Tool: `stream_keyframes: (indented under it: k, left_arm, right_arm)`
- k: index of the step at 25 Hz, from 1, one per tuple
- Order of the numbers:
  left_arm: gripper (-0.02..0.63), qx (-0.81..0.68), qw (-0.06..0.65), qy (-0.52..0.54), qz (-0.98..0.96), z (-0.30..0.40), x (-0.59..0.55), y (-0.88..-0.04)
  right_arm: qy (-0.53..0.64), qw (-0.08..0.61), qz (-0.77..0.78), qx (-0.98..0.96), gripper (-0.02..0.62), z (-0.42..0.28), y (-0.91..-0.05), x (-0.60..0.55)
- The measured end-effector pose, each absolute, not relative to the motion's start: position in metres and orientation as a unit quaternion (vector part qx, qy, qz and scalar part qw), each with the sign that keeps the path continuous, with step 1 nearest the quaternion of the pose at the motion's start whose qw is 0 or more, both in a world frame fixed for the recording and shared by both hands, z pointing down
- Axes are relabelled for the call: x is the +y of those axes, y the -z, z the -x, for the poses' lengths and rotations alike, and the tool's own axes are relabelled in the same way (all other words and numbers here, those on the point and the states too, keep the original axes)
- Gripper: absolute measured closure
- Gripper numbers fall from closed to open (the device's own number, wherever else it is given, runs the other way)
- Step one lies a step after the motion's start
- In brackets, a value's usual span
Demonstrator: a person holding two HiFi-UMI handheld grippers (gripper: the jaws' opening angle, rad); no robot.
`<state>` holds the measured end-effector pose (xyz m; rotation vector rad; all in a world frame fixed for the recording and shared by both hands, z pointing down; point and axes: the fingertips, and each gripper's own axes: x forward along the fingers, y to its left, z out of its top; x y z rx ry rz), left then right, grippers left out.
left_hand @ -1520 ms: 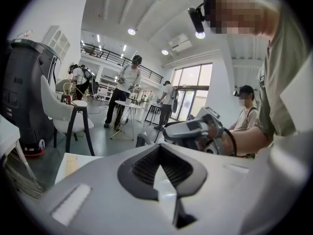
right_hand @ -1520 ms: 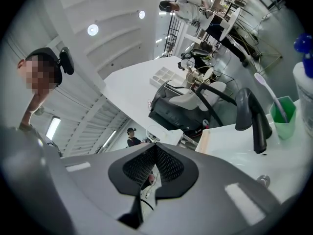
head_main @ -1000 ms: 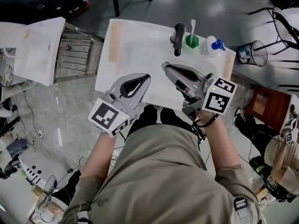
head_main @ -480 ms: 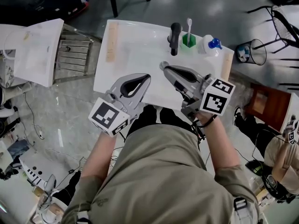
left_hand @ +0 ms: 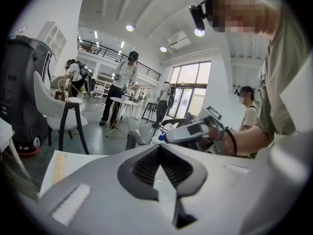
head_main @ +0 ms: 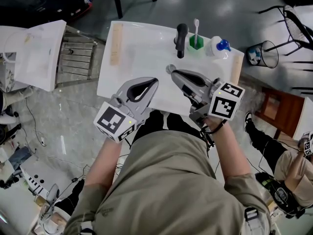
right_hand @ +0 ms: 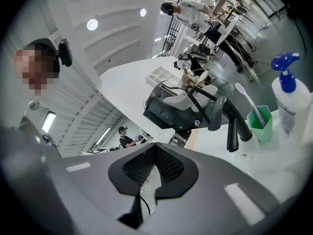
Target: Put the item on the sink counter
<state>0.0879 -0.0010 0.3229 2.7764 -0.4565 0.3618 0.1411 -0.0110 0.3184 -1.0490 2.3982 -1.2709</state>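
Note:
The white sink counter (head_main: 142,58) lies in front of me, its black faucet (head_main: 181,39) at the far edge. Beside the faucet stand a green cup (head_main: 196,43) holding a white toothbrush (head_main: 196,27) and a soap bottle with a blue pump (head_main: 217,47). My left gripper (head_main: 154,81) hovers over the counter's near edge, shut and empty. My right gripper (head_main: 171,70) hangs just right of it, shut, with nothing between its jaws. In the right gripper view the faucet (right_hand: 234,126), cup (right_hand: 260,124) and soap bottle (right_hand: 288,106) stand ahead of the shut right gripper (right_hand: 155,148).
Wooden strips lie along the counter's left side (head_main: 116,44) and right side (head_main: 238,70). A white cabinet (head_main: 36,53) stands at the left and a wire bin (head_main: 266,55) at the right. Other people stand in the room behind.
Both grippers stay shut and in place. Only the head view has shifted a little.

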Motion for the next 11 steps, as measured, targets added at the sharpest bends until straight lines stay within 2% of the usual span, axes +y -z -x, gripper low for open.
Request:
stream_keyframes:
  k: [11]
  left_arm:
    - [0.6, -0.159, 0.154, -0.124, -0.967, -0.0935, 0.0017, -0.3246]
  right_arm:
    - [0.435, 0.116, 0.358, 0.818, 0.584, -0.1467, -0.3196, -0.009]
